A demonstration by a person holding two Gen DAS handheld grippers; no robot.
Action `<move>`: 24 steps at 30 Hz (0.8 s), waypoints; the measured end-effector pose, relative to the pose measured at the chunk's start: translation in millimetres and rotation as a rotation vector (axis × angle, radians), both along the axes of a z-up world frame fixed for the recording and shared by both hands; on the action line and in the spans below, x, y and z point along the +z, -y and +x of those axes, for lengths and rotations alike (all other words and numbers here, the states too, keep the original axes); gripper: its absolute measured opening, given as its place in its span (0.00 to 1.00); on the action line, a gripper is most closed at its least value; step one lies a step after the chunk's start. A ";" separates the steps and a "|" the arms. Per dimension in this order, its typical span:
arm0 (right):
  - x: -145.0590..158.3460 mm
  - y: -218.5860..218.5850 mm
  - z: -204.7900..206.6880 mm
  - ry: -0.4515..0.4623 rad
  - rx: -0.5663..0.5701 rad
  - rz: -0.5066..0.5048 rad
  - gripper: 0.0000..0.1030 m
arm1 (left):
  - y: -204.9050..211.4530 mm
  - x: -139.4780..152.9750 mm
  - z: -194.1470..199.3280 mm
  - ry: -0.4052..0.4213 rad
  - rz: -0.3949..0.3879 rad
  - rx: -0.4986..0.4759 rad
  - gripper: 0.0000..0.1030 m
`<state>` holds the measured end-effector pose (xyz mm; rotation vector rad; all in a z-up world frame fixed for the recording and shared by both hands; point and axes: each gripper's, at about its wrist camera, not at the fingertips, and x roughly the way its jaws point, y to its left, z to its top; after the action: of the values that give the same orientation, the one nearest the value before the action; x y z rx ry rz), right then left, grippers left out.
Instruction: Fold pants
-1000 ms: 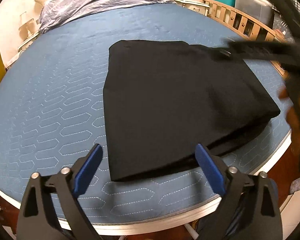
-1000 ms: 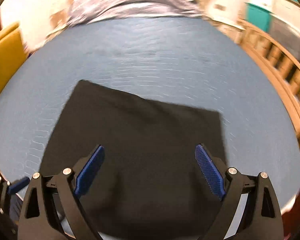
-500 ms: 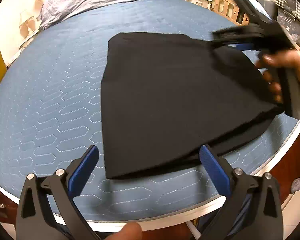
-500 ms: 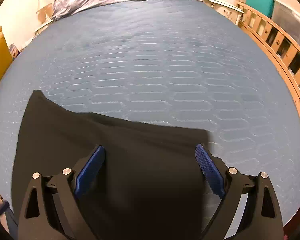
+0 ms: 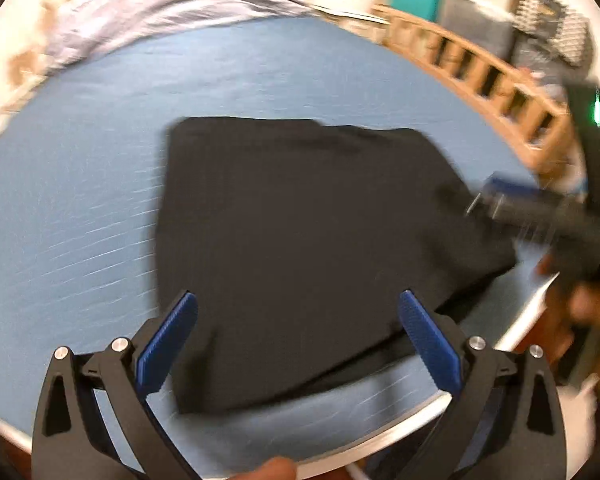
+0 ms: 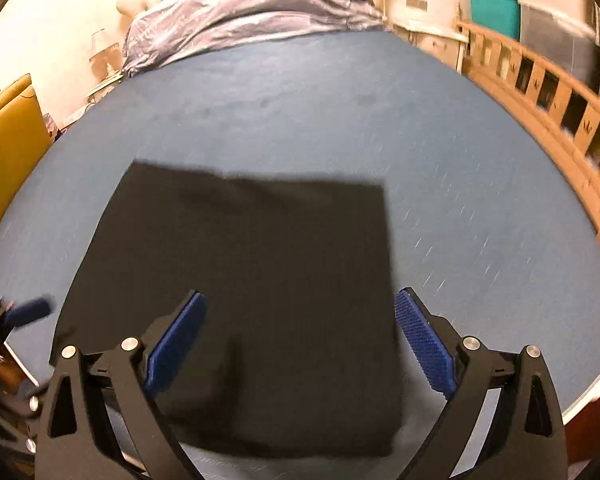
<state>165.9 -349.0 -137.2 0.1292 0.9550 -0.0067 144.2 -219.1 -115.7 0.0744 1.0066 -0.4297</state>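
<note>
The black pants (image 5: 300, 240) lie folded into a flat rectangle on the blue quilted mattress (image 5: 80, 200), close to its front edge. My left gripper (image 5: 298, 340) hovers open over the near edge of the pants, with nothing between its blue pads. In the right wrist view the same pants (image 6: 252, 280) fill the middle, and my right gripper (image 6: 300, 340) stands open above their near right part. The right gripper (image 5: 540, 208) shows blurred at the right of the left wrist view, held by a hand (image 5: 580, 304). Part of the left gripper (image 6: 24, 312) shows at the far left.
A crumpled grey duvet (image 6: 252, 12) lies at the head of the bed. A wooden rail (image 6: 548, 92) runs along the right side, with a teal bin (image 6: 494, 8) behind it. A yellow chair (image 6: 8, 140) stands at the left. The mattress edge (image 5: 380, 424) is right below the grippers.
The left gripper has moved forward over the near edge of the pants. The right gripper has pulled back toward the front right, so more of the pants shows in its view. Both stayed open.
</note>
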 end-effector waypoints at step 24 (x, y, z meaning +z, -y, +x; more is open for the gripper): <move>39.5 -3.5 -97.9 0.055 -0.233 -0.099 0.92 | -28.6 56.8 -52.1 0.096 0.086 0.114 0.98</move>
<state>67.9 -345.6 -97.7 0.1475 0.8785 -0.2635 92.1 -190.4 -58.9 0.1136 0.9292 -0.2764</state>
